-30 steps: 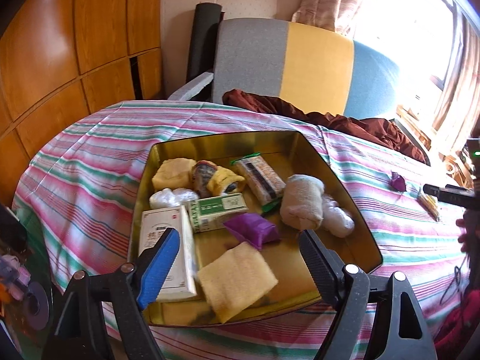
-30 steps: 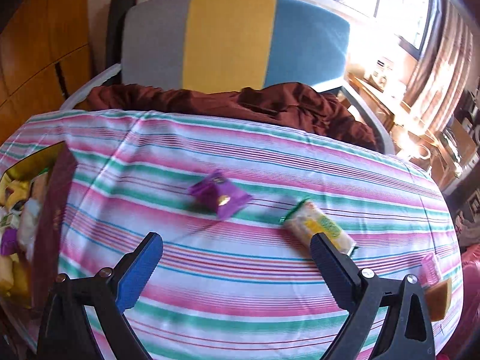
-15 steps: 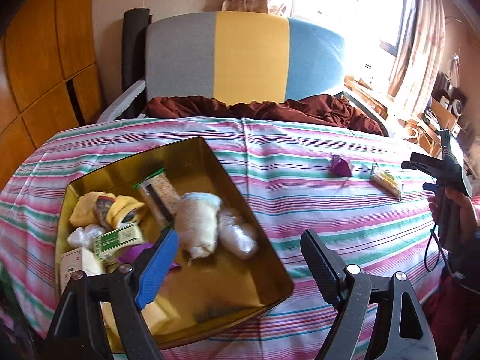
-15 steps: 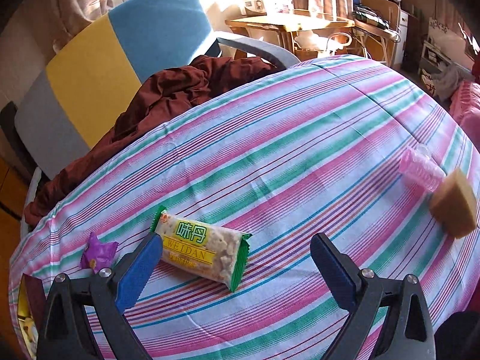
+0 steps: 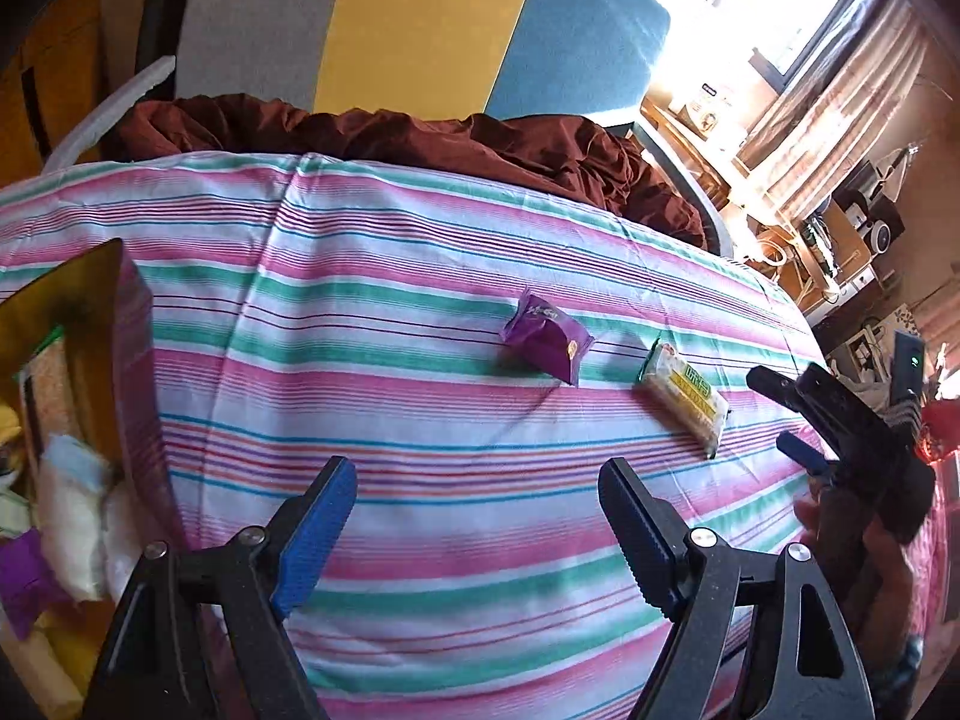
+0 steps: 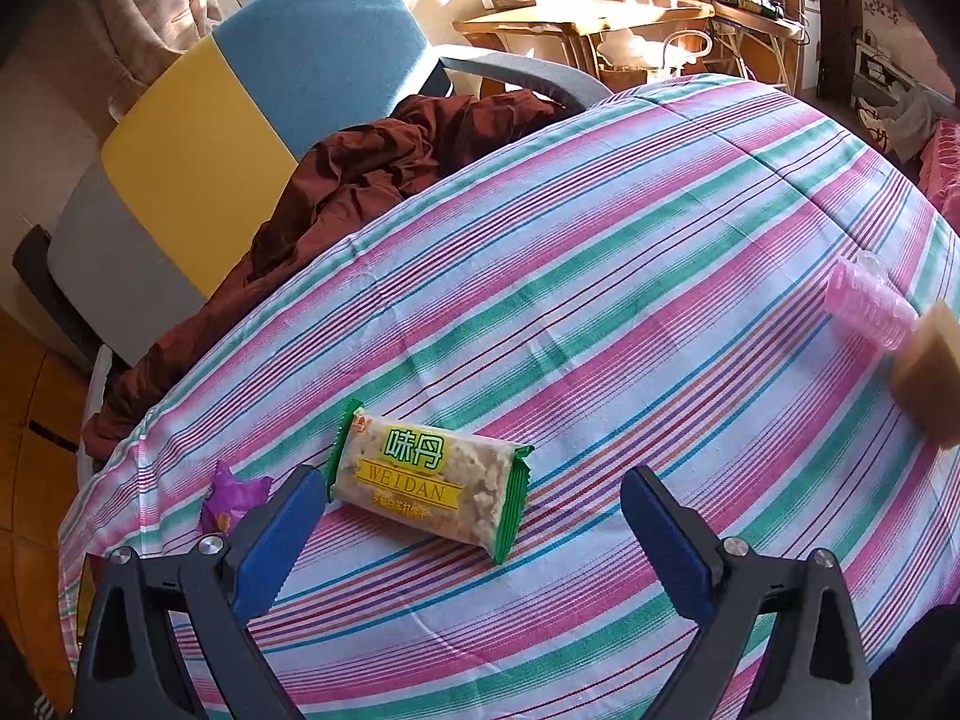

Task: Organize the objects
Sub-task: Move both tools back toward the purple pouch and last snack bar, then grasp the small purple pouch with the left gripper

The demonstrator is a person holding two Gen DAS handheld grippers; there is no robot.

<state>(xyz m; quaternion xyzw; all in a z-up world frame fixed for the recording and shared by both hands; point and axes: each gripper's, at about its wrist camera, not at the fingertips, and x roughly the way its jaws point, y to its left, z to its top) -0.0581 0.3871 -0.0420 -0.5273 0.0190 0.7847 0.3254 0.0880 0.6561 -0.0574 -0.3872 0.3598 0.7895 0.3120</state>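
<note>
A green-edged WEIDAN snack bar (image 6: pixel 429 483) lies on the striped tablecloth, just ahead of my open, empty right gripper (image 6: pixel 474 519); it also shows in the left wrist view (image 5: pixel 684 399). A purple snack packet (image 5: pixel 546 342) lies to its left, partly hidden by my left finger in the right wrist view (image 6: pixel 231 495). My left gripper (image 5: pixel 480 513) is open and empty above bare cloth. The gold tin (image 5: pixel 129 324) with several items is at the left edge. My right gripper also shows from the left wrist view (image 5: pixel 780 414).
A pink ribbed plastic piece (image 6: pixel 867 303) and a tan sponge block (image 6: pixel 930 354) lie at the table's right edge. A brown cloth (image 5: pixel 420 138) lies on the striped chair (image 5: pixel 420 18) behind the table. Furniture stands at the far right.
My left gripper has swung right, from over the gold tin to the open cloth near the two packets. My right gripper has moved closer to the snack bar.
</note>
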